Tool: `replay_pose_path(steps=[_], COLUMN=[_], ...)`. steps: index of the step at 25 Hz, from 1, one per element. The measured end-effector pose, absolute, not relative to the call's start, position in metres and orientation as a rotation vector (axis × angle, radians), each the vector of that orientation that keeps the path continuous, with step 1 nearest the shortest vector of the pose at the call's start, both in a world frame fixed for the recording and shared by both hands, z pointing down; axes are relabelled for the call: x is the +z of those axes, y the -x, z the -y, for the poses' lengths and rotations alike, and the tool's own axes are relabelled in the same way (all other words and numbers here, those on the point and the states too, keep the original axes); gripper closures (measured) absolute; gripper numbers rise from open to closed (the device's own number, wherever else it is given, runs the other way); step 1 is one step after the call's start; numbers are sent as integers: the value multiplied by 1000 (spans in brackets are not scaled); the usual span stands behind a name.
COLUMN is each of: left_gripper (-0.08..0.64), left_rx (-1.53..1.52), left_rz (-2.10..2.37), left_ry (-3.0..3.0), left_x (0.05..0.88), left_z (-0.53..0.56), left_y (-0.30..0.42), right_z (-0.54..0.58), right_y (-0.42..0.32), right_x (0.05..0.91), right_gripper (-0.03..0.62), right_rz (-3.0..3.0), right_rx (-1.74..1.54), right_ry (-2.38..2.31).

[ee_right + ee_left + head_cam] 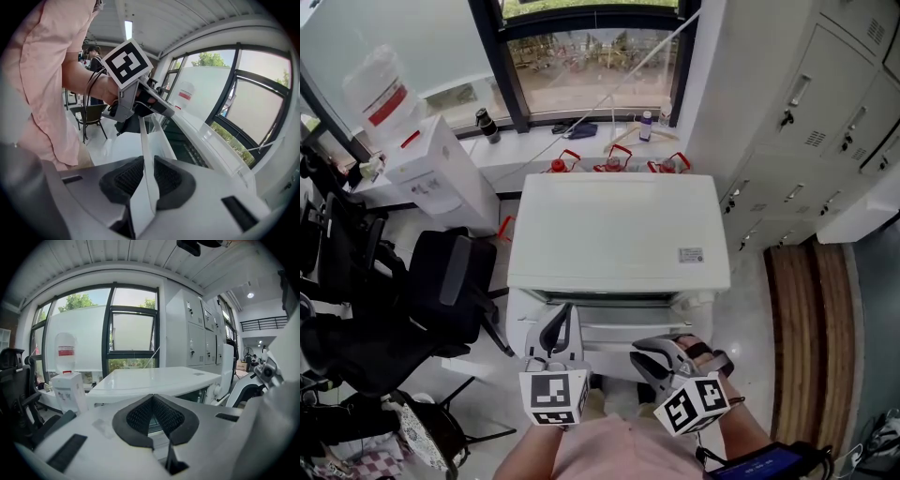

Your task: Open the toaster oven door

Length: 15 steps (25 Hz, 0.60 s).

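We are at the pulling step. Our right gripper point(653, 362) is clenched on the door handle point(146, 157), the thin white bar across the near face of the toaster oven point(609, 225), which stands just ahead of us below the window point(591, 52). The door point(619, 330) looks ajar, with a dark gap under the top edge, so next we judge the handle wants drawing down and toward us. Our left gripper point(562, 328), just left of the right one, is pinched closed on nothing. Only the right gripper view shows the bar between the pads; the head view hides that contact.

White toaster oven point(619, 230), black chair point(441, 291)
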State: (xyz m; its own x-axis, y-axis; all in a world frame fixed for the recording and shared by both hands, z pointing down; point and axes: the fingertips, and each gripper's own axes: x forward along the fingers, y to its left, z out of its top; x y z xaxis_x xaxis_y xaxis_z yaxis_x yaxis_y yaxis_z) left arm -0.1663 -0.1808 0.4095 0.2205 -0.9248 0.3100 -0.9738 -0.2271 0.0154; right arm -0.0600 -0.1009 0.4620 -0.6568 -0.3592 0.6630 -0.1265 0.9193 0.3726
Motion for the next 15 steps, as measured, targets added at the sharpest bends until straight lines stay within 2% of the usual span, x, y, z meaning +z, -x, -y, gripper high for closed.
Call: replay_pose_path(steps=[7,9,11,15], left_gripper=[548,548,548,548], left_rx=[365,375,393,410], left_rz=[1791,1790,1796,1805], left_ry=[-2283,-2287,-2292,-2292], left_x=[412,413,415,415], left_z=[178,177,176,175], left_y=[165,165,164,163], right_z=[103,118,142,169], right_y=[58,51,35,10], right_x=[432,412,400,414], right_gripper=[512,529,581,591], right_rz=[2521,2603,2630,2500], right_rx=[-104,46,183,289], right_ry=[-409,-549,-765,-994])
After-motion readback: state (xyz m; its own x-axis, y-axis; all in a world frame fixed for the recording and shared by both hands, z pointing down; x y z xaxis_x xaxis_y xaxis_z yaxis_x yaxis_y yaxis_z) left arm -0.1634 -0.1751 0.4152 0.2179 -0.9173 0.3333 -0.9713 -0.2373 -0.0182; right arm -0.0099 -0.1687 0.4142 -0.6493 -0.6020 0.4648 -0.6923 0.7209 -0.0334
